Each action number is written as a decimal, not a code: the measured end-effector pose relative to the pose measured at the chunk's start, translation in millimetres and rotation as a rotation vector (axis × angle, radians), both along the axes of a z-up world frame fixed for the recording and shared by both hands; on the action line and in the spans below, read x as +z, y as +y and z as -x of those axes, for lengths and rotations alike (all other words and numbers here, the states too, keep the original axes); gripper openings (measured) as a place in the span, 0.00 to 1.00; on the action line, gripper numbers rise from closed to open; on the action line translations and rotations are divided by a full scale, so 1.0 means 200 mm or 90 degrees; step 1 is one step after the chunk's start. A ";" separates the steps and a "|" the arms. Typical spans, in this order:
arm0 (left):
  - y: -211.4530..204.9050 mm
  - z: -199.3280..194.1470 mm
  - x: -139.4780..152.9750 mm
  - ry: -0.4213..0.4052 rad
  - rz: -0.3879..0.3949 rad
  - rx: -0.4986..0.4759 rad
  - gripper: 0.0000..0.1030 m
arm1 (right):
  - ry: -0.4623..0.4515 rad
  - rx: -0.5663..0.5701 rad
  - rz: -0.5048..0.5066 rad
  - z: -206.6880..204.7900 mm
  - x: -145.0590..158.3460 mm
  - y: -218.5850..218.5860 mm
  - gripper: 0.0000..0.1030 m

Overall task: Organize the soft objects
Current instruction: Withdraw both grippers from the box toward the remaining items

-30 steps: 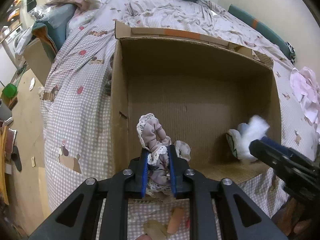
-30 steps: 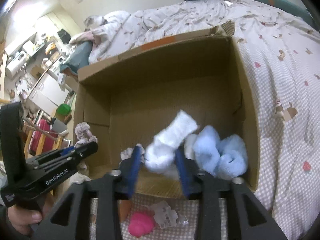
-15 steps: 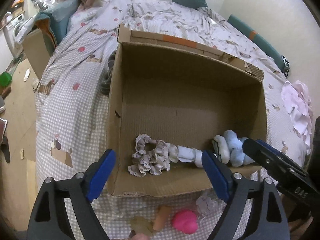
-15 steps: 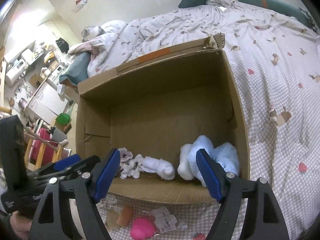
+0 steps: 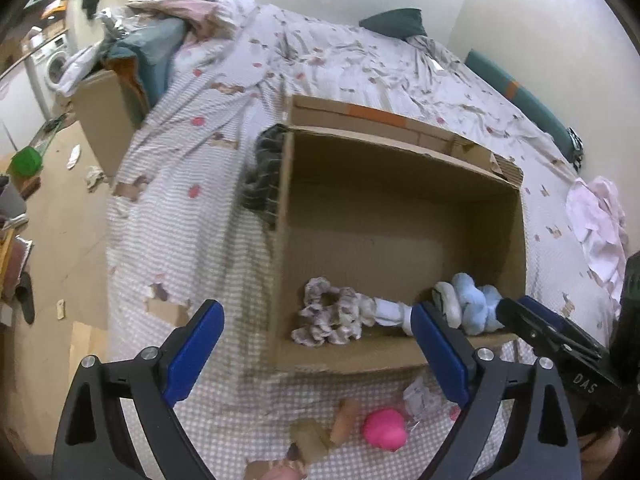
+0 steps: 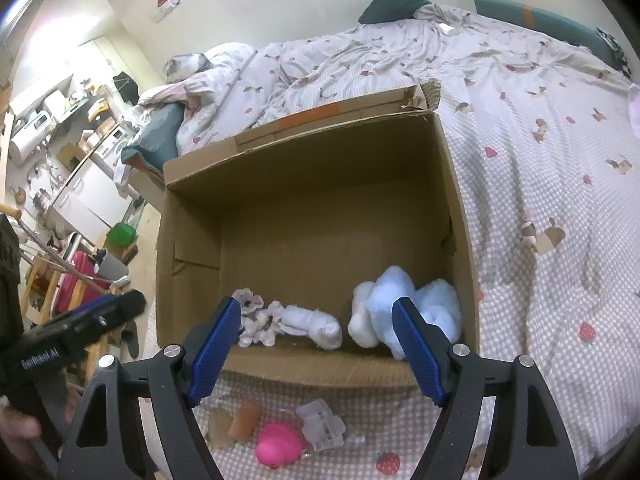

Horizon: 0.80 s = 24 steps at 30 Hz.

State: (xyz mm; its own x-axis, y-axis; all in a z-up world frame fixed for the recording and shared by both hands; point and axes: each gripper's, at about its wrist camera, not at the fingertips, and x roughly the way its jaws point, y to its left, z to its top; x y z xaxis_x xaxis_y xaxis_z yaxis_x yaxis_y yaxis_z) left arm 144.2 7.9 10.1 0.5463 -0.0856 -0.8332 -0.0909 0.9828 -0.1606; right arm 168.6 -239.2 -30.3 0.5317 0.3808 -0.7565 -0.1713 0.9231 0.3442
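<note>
An open cardboard box point(image 5: 380, 232) point(image 6: 320, 220) lies on the checked bedspread. Along its near wall sit a lace-edged scrunchie point(image 5: 326, 318) point(image 6: 254, 320), a rolled white sock point(image 5: 390, 310) point(image 6: 314, 322) and fluffy light-blue socks point(image 5: 472, 300) point(image 6: 400, 296). My left gripper point(image 5: 316, 308) hovers above the box's near edge, its jaws opening with nothing between them. Beside it, my right gripper point(image 6: 317, 304) stands open and empty over the same edge. On the bedspread in front of the box rest a pink soft ball point(image 5: 386, 428) point(image 6: 278, 444) and a tan cylinder point(image 5: 346, 420) point(image 6: 245, 418).
A plastic packet point(image 6: 322, 424) lies by the pink ball. A dark knitted item point(image 5: 266, 172) leans against the box's left outside wall. Pale pink cloth point(image 5: 600, 224) lies on the bed at right. A second cardboard box point(image 5: 102, 120) and floor clutter are to the left.
My left gripper opened, dropped the scrunchie into the box, then rose and drew back. My right gripper opened and released the white sock, which now lies in the box.
</note>
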 end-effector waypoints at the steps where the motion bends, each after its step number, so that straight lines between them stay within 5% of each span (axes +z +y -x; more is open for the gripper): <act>1: 0.01 0.02 0.00 -0.001 0.000 0.003 0.91 | -0.001 0.001 0.002 0.02 0.01 0.00 0.80; 9: 0.06 0.26 -0.05 0.020 -0.005 0.023 0.91 | -0.032 -0.013 0.004 0.17 0.11 -0.07 0.80; 24: 0.14 0.39 -0.17 0.060 -0.034 0.055 0.91 | 0.088 -0.004 -0.048 0.32 -0.03 -0.11 0.80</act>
State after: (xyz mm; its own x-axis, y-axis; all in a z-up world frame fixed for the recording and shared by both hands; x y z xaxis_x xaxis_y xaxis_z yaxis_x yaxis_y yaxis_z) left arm 66.3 36.5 -24.2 0.4686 0.0050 -0.8834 -0.1885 0.9775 -0.0944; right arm 103.9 -261.7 -35.7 0.4268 0.4365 -0.7920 -0.1110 0.8945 0.4332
